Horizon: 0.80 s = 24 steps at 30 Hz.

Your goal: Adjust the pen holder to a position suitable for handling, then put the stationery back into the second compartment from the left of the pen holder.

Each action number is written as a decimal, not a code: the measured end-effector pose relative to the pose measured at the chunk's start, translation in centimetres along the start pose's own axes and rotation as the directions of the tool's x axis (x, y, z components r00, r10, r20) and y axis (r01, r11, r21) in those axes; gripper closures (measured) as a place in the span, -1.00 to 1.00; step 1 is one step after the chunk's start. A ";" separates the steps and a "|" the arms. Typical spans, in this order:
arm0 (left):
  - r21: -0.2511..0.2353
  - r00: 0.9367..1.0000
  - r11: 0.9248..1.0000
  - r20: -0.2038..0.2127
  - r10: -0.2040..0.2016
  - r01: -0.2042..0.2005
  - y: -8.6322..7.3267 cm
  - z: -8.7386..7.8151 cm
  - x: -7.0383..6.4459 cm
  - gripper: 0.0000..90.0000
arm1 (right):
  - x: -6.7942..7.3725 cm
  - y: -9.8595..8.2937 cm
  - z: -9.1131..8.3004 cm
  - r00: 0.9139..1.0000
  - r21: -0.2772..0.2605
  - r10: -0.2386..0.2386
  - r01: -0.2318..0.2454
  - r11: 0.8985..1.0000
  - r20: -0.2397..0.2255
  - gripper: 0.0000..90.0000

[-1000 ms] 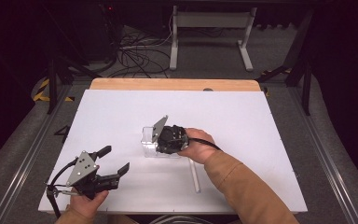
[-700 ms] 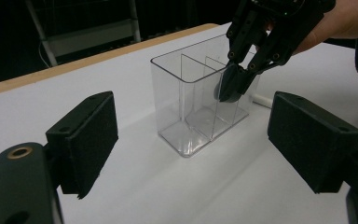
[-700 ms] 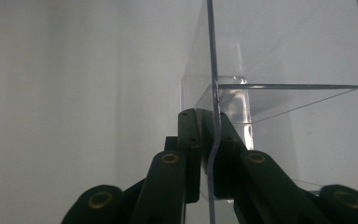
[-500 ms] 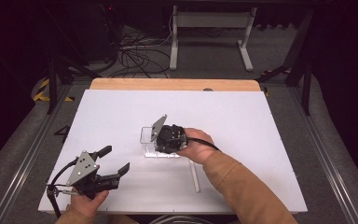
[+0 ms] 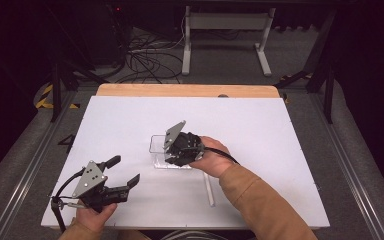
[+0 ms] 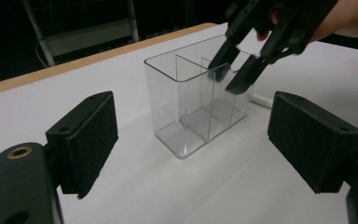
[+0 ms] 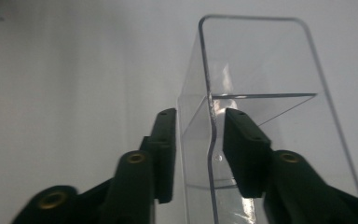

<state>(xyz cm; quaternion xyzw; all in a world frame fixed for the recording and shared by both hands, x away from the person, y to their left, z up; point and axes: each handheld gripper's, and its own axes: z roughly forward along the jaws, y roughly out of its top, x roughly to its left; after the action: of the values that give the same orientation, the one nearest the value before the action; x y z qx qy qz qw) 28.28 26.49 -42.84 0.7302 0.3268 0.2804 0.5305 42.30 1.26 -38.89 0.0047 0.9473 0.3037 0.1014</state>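
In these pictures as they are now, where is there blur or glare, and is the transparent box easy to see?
High view: sharp, evenly lit white table, dark surroundings; the clear box is faint. Left gripper view: box crisp, the left claw pads large and a little soft. Right gripper view: right claw blurred, one jaw on each side of the box wall, with pale glints on its edges.

High view: above near edge, looks fwd/down. Both gripper views sit close, share the clear plastic divided box [image 5: 161, 149] [image 6: 196, 98] [image 7: 261, 116] on the white table [image 5: 260, 130].
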 end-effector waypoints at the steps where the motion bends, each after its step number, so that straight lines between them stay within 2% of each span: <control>1: -0.001 1.000 1.000 -0.004 0.003 -0.003 0.0 -0.1 0.1 -0.63 | 0.1 0.0 -0.6 1.000 -0.022 0.009 -0.009 1.000 0.006 0.32; 2: 0.002 1.000 1.000 -0.006 0.007 -0.007 0.0 -0.2 0.2 -0.63 | 0.1 -0.1 -1.2 1.000 -0.046 0.020 -0.020 0.999 0.013 0.23; 3: 0.002 1.000 1.000 -0.008 0.000 0.000 -0.1 -0.3 0.3 -0.63 | 0.1 -0.1 -1.2 1.000 -0.046 0.020 -0.020 0.999 0.013 0.23; 4: -0.001 1.000 1.000 -0.009 -0.003 0.003 -0.1 -0.3 0.4 -0.63 | 0.2 -0.2 -2.4 0.998 -0.101 0.049 -0.046 0.994 0.027 0.01; 5: -0.003 1.000 1.000 -0.011 -0.012 0.012 -0.2 -0.4 0.5 -0.63 | 0.2 -0.2 -2.4 0.998 -0.101 0.049 -0.046 0.994 0.027 0.01; 6: 0.001 1.000 1.000 -0.016 -0.001 0.001 -0.1 -0.5 0.6 -0.63 | 0.3 -0.3 -3.5 0.997 -0.158 0.072 -0.066 0.985 0.035 -0.12; 7: -0.004 1.000 1.000 -0.017 -0.004 0.004 -0.2 -0.5 0.7 -0.63 | 0.3 -0.3 -3.5 0.997 -0.158 0.072 -0.066 0.985 0.035 -0.12; 9: -0.004 1.000 1.000 -0.019 -0.007 0.007 -0.2 -0.5 0.8 -0.63 | 0.4 -0.4 -4.4 0.995 -0.194 0.082 -0.071 0.978 0.048 -0.21; 15: -0.005 1.000 1.000 -0.013 -0.004 0.004 -0.2 -0.4 0.9 -0.63 | 0.9 -0.6 -5.7 0.990 -0.243 0.108 -0.083 0.966 0.091 -0.48; 18: -0.006 1.000 1.000 -0.015 -0.003 0.003 -0.2 -0.6 0.8 -0.63 | 1.1 -0.8 -6.2 0.982 -0.272 0.140 -0.101 0.957 0.128 -0.68; 20: -0.010 1.000 1.000 -0.020 -0.002 0.002 -0.3 -0.6 0.8 -0.63 | 1.1 -1.0 -6.5 0.976 -0.276 0.174 -0.132 0.952 0.133 -0.68; 22: -0.009 1.000 1.000 -0.021 0.001 -0.001 -0.2 -0.7 0.9 -0.63 | 1.0 -1.2 -6.8 0.970 -0.292 0.204 -0.159 0.943 0.131 -0.66; 24: -0.007 1.000 1.000 -0.021 -0.011 0.011 -0.2 -0.6 0.9 -0.63 | 1.0 -1.4 -7.2 0.968 -0.313 0.212 -0.162 0.936 0.132 -0.68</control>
<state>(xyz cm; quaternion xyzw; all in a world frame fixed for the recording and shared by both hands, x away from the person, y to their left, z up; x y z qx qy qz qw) 28.36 27.62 -42.81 0.7234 0.3354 0.2862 0.5313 39.97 -4.00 -34.16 0.1044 0.8739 0.4508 0.1491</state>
